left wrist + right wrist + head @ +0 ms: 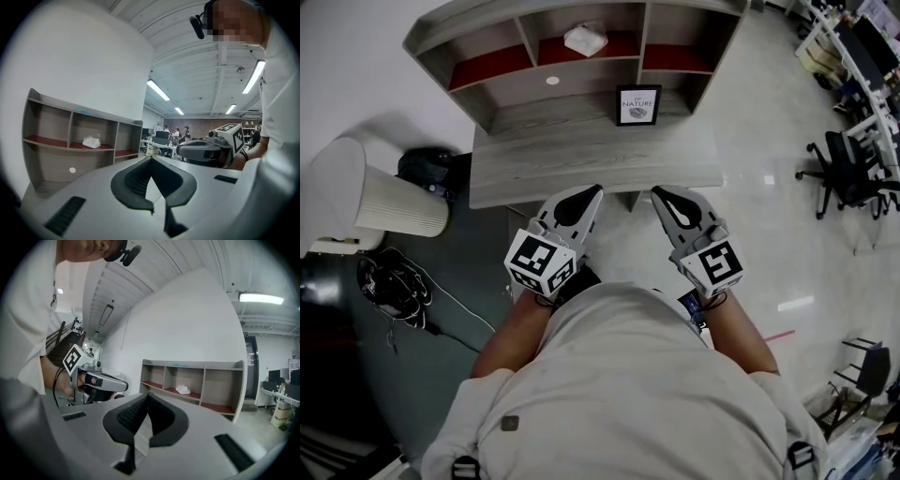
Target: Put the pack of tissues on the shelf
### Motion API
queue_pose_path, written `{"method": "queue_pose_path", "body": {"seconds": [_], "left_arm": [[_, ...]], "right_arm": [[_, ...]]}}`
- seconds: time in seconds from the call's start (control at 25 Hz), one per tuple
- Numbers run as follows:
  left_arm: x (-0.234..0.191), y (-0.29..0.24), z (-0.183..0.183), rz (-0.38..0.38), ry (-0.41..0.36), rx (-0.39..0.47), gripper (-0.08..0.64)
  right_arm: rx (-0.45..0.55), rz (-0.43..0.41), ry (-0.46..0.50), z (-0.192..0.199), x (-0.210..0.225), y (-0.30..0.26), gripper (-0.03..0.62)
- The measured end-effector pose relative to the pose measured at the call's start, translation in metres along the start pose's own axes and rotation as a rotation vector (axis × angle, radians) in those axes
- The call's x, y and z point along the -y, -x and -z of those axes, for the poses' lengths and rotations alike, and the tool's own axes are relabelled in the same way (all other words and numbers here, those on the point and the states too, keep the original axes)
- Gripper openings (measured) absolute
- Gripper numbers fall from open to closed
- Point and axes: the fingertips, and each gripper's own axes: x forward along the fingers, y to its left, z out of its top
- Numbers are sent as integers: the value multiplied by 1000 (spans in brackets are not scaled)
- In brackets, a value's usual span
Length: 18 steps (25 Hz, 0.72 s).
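The white pack of tissues (585, 39) lies in the middle compartment of the grey shelf (502, 23), on its red lining. It also shows in the left gripper view (91, 141) and in the right gripper view (183, 390). My left gripper (592, 190) hangs just short of the desk's near edge, jaws shut with nothing between them (151, 160). Beside it, at the same height, my right gripper (659, 191) is shut and empty as well (146, 396). Both are well away from the tissues.
The shelf stands on a grey desk (581, 159) with a small framed picture (637, 104) and a white round disc (552, 81). A white pleated bin (394, 202) and black cables (389, 286) lie left; an office chair (848, 169) stands right.
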Motion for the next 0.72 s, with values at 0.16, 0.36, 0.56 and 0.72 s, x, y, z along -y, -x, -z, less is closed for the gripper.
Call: {"method": "queue_pose_path", "body": {"seconds": [0.16, 0.36, 0.56, 0.72], "left_arm": [[31, 20, 9, -21, 3, 3, 15], [63, 35, 12, -21, -18, 0, 16], [86, 44, 11, -17, -20, 10, 16], [103, 50, 11, -8, -22, 13, 17]], "right_arm": [[7, -22, 26, 8, -15, 30, 20], [-13, -45, -15, 14, -37, 61, 20], [-9, -41, -14, 12, -51, 92, 20], [-17, -40, -17, 14, -64, 113, 20]]}}
